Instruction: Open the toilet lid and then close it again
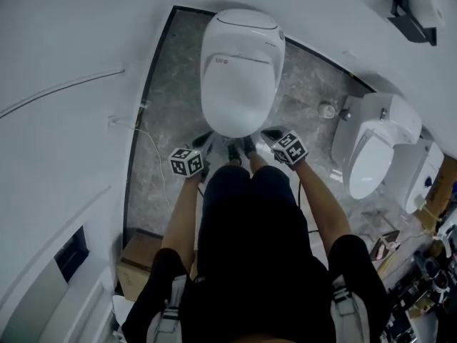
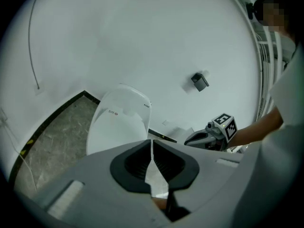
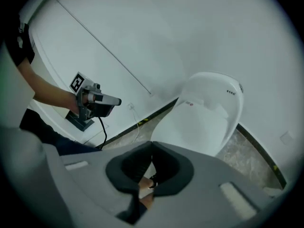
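Toilet lid (image 1: pixel 238 84) is lying shut; left gripper (image 2: pixel 151 142) and right gripper (image 3: pixel 152 142) are clenching on nothing. Only head view is showing second toilet (image 1: pixel 373 154).

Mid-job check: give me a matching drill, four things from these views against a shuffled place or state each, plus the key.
1 toilet lid
2 left gripper
3 cardboard box
4 second toilet

A on the floor, lower left of head view
B closed, lying flat
C right side of head view
D jaws together, empty

Pairs: 1-B, 2-D, 3-A, 4-C
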Demonstrator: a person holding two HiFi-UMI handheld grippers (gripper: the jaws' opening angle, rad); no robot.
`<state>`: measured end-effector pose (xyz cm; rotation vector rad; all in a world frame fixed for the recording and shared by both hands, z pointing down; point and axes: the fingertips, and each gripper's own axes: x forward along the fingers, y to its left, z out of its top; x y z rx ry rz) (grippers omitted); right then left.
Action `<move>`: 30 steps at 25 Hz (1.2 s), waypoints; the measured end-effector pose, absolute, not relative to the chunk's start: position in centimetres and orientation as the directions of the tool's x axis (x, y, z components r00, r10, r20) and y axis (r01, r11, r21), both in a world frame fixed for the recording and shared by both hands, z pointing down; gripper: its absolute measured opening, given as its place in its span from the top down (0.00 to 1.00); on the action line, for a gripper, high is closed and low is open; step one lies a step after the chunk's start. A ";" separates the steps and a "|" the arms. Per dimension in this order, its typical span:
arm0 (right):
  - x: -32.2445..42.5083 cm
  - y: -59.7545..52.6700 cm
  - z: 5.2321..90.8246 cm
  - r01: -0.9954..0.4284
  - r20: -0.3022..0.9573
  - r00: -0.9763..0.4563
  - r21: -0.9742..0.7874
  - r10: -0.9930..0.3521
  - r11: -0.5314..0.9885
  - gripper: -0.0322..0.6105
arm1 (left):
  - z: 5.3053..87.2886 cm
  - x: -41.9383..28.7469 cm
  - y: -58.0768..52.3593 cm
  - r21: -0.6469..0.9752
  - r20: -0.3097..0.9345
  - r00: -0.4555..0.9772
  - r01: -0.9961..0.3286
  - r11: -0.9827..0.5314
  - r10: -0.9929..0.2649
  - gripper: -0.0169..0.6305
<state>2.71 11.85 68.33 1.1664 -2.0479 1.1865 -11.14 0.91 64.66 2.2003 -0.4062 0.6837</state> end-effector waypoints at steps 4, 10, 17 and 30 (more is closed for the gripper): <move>3.0 10.4 63.7 -0.855 0.693 -0.515 -0.455 -0.505 0.247 0.95 | 60.1 -9.4 0.3 0.542 0.562 0.823 -0.442 -0.715 -0.083 0.94; 2.8 7.5 57.6 -0.855 0.640 -0.519 -0.376 -0.567 0.358 0.95 | 53.5 -6.7 0.7 0.485 0.493 0.867 -0.345 -0.803 -0.075 0.94; 3.2 6.4 51.8 -0.829 0.586 -0.552 -0.309 -0.593 0.467 0.94 | 48.7 -5.6 3.3 0.471 0.436 0.893 -0.330 -0.818 -0.109 0.94; 3.3 3.4 50.1 -0.766 0.539 -0.623 -0.273 -0.567 0.582 0.94 | 46.9 -6.9 2.6 0.401 0.453 0.856 -0.446 -0.800 -0.250 0.94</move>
